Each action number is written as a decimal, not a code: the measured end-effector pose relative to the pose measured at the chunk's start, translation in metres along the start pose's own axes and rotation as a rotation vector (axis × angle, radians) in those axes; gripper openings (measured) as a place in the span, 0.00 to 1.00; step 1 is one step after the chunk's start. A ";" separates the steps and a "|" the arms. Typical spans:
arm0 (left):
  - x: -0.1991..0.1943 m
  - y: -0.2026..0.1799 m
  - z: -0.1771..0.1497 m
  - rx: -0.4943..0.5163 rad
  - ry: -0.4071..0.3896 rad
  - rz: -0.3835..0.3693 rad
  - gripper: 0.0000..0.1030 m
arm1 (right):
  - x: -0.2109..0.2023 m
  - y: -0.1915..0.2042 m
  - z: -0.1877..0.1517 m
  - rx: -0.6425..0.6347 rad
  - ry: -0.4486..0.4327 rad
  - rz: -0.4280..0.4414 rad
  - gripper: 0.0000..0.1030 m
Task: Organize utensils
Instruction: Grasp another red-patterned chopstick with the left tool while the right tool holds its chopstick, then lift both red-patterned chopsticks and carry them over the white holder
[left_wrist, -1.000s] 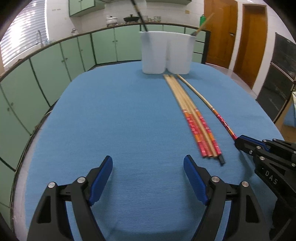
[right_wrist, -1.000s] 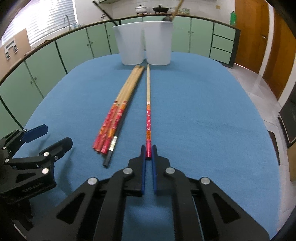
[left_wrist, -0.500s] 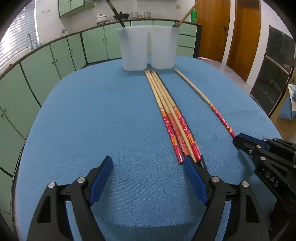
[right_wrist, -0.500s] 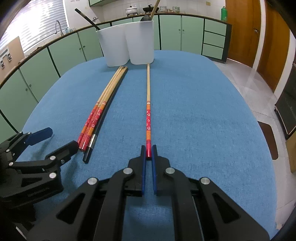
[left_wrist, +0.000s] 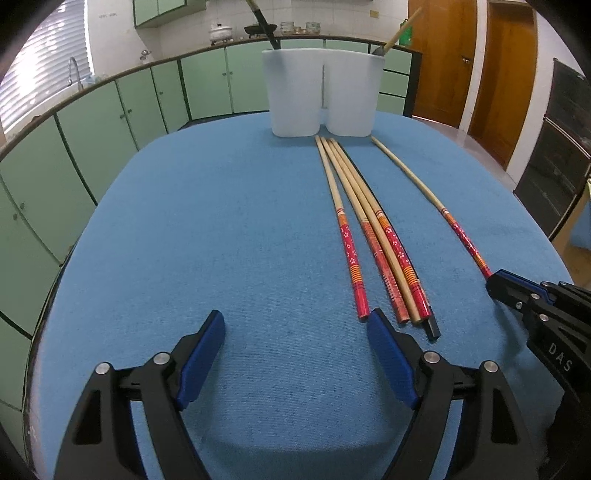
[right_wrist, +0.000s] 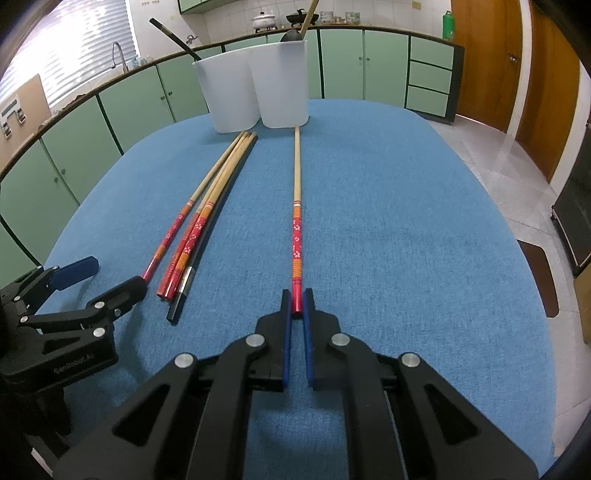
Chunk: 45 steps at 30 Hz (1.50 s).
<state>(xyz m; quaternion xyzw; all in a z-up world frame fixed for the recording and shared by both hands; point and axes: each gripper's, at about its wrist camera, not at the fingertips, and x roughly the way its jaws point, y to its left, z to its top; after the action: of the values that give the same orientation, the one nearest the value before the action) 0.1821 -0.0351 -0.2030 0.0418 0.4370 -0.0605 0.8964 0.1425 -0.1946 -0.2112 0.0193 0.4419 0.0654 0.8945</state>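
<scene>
My right gripper (right_wrist: 297, 300) is shut on the red end of a single long chopstick (right_wrist: 296, 206), which lies straight toward the white two-part holder (right_wrist: 255, 96). The same chopstick (left_wrist: 443, 212) shows in the left wrist view, leading to the right gripper (left_wrist: 496, 287). A bundle of several red-ended chopsticks (left_wrist: 369, 229) lies on the blue cloth, fanned a little. My left gripper (left_wrist: 295, 321) stands open with nothing between its fingers. Its right fingertip (left_wrist: 375, 319) sits at the bundle's red ends. In the right wrist view the left gripper (right_wrist: 107, 278) rests beside the bundle (right_wrist: 199, 221).
The holder (left_wrist: 321, 99) stands at the table's far side with a black-handled utensil (left_wrist: 264, 26) and a wooden-handled spoon (left_wrist: 399, 29) in it. The blue cloth (left_wrist: 203, 240) covers the oval table. Green cabinets ring the room and wooden doors are at the right.
The left gripper has come sideways up to the bundle's red ends, and the chopsticks there have spread apart slightly. The right gripper still holds the single chopstick in place.
</scene>
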 end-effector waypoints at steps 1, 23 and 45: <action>0.000 -0.001 0.001 0.002 0.001 -0.003 0.76 | 0.000 -0.001 0.000 -0.001 0.001 0.002 0.06; 0.001 -0.025 0.005 0.041 -0.016 -0.072 0.06 | -0.001 -0.006 -0.001 0.000 0.001 0.014 0.05; -0.084 -0.003 0.043 0.020 -0.228 -0.070 0.05 | -0.074 -0.010 0.038 0.009 -0.162 0.060 0.05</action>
<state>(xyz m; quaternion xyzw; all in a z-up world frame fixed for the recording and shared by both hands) 0.1639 -0.0371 -0.1099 0.0285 0.3330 -0.1004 0.9371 0.1292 -0.2138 -0.1301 0.0420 0.3677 0.0882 0.9248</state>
